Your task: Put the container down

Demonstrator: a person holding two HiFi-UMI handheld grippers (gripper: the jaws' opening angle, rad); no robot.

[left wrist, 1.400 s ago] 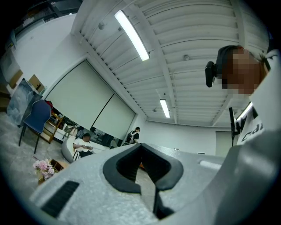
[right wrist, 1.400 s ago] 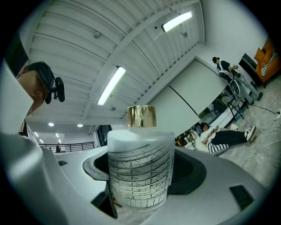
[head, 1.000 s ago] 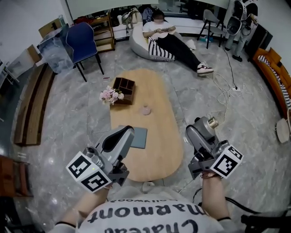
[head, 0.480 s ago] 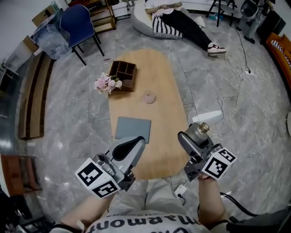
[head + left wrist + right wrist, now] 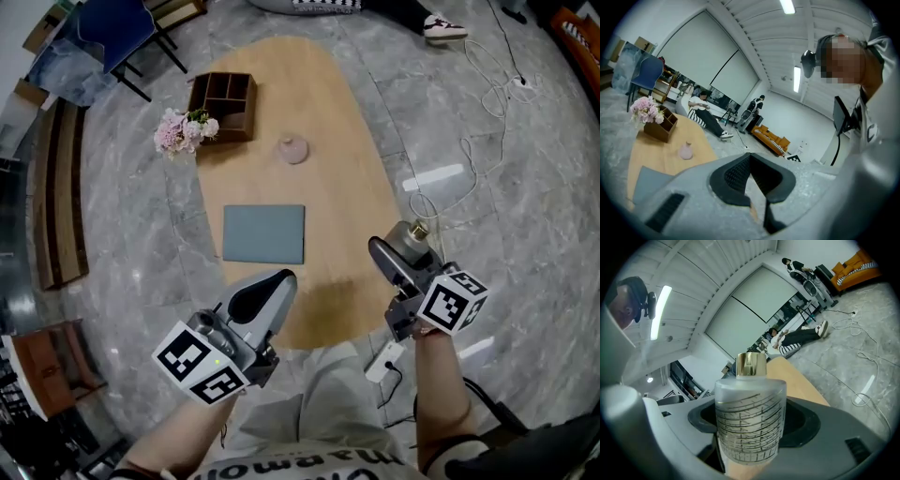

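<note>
Head view looks steeply down on the table (image 5: 328, 141); both gripper views (low, tilted upward) share its far end.

Our grey moulded-plastic left gripper (image 5: 278, 281) and matching right gripper (image 5: 394, 251) are each lined with ribbed black rubber pads (image 5: 733, 176) and each carry a white cube (image 5: 202, 364) printed with black square markers. We wear a grey T-shirt (image 5: 309, 463) with white lettering and pale grey trousers (image 5: 319, 394).

Container (image 5: 413, 236) partly hidden by right hand-held gripper (image 5: 397, 249) — person (image 5: 436, 26) cut off above.
</note>
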